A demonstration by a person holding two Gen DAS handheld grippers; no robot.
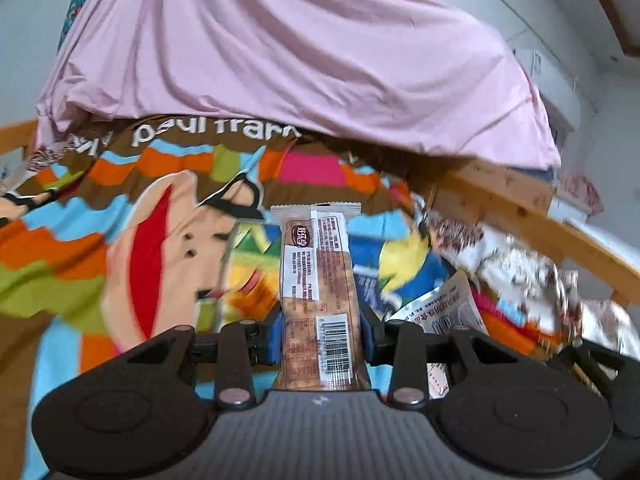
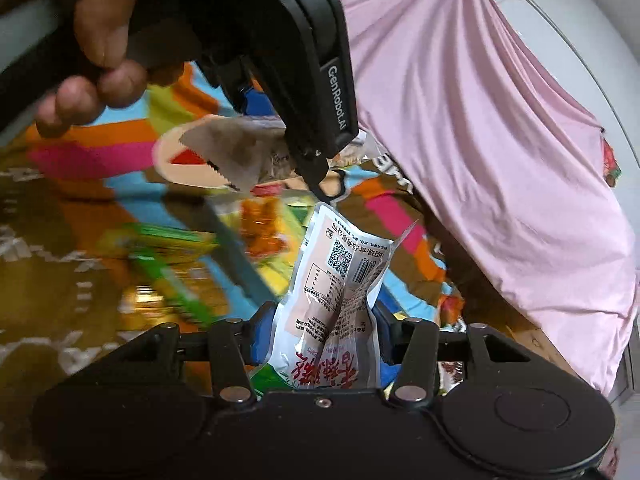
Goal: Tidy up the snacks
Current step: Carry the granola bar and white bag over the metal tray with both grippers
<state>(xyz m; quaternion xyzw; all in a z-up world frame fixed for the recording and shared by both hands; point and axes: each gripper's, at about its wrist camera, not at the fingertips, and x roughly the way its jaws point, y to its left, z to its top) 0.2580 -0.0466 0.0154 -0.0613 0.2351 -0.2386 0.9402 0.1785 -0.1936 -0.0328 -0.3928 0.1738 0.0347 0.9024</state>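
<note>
The left gripper [image 1: 320, 340] clamps a snack bar [image 1: 316, 280]; the right gripper [image 2: 320, 344] pinches a crumpled pouch [image 2: 340, 276], both above the blanket [image 1: 80, 240]. The pouch's slick foil could slip; the close grippers might collide.
</note>
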